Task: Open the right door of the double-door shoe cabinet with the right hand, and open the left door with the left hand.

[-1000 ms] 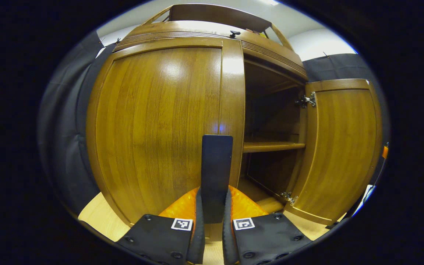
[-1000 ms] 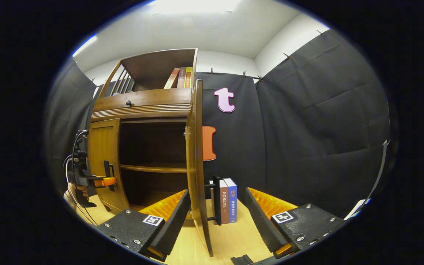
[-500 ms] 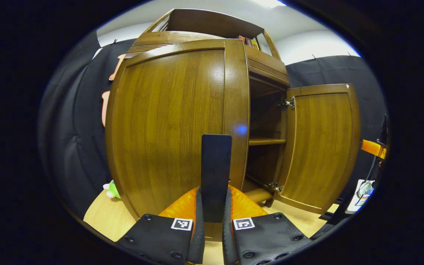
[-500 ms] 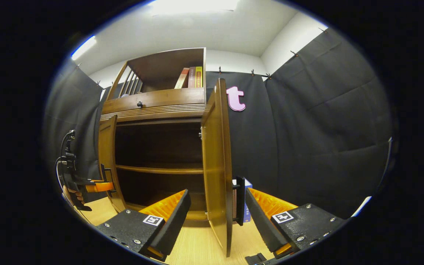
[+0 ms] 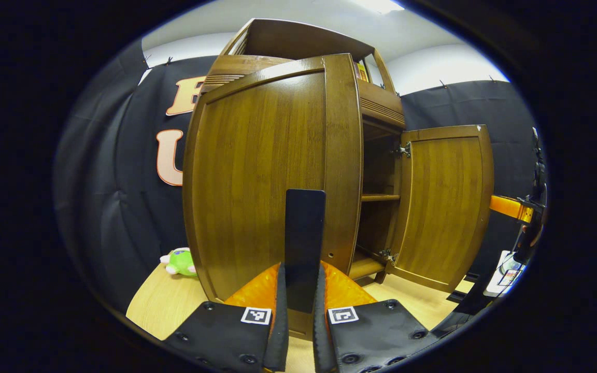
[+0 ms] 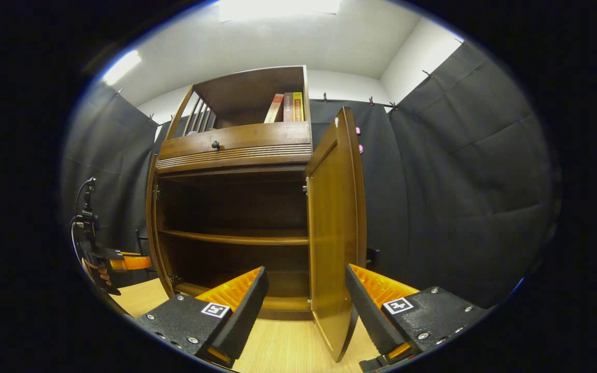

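The wooden shoe cabinet [image 6: 236, 150] stands with both doors swung out. In the left gripper view the left door [image 5: 267, 171] faces me, and my left gripper [image 5: 301, 269] is shut on its dark upright handle [image 5: 304, 228]. The right door [image 5: 443, 207] hangs open beyond it. In the right gripper view the right door [image 6: 335, 233] stands nearly edge-on, its lower part between the spread fingers of my open right gripper [image 6: 306, 272], with neither finger pressing on it. The left gripper [image 6: 122, 261] shows far left beside the left door's edge [image 6: 152, 217].
Inside the cabinet is a bare shelf [image 6: 231, 237]. Books [image 6: 288, 106] stand in the open top rack. A green plush toy [image 5: 179, 261] lies on the wooden tabletop [image 5: 164, 305] left of the cabinet. Black cloth walls close in behind and on both sides.
The left door has swung further out with my left gripper still on its handle. The right door has also opened wider, hiding the books behind it.
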A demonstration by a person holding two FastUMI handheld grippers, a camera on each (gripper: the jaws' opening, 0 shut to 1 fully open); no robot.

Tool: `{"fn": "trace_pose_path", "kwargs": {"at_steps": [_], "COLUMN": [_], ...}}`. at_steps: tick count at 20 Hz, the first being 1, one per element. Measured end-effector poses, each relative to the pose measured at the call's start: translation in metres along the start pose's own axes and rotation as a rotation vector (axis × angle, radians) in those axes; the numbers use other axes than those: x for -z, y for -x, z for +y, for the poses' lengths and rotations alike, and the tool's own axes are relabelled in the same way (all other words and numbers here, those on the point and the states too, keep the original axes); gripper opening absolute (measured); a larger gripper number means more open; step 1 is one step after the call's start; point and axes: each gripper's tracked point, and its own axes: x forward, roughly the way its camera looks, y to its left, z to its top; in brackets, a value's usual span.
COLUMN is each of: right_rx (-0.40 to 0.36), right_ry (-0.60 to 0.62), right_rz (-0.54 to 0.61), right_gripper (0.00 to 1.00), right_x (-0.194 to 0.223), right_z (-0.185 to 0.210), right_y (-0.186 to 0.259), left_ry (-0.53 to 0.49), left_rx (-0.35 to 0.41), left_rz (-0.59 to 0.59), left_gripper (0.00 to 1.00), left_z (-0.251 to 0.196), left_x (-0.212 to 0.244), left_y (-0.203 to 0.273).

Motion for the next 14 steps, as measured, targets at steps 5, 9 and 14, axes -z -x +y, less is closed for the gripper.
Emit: {"fn": "trace_pose_path", "kwargs": {"at_steps": [5, 9, 14], "right_rx": [-0.023, -0.040, -0.074], "right_ry": [-0.001, -0.006, -0.016], "right_rz": [0.009, 0.010, 0.025], "right_gripper": [1.00, 1.00, 1.00], "right_x": [0.004, 0.004, 0.011], "right_z": [0.011, 0.020, 0.037], "right_y": [-0.002, -0.006, -0.012], "left_ry": [-0.007, -0.015, -0.036], "left_rx": [-0.045, -0.093, -0.173], "left_rz": [-0.014, -0.022, -0.039], "left_gripper": [0.26, 0.24, 0.22], "left_z": [0.018, 0.033, 0.053], "left_x": [-0.002, -0.001, -0.004], "left_y": [0.024, 0.039, 0.061]}}
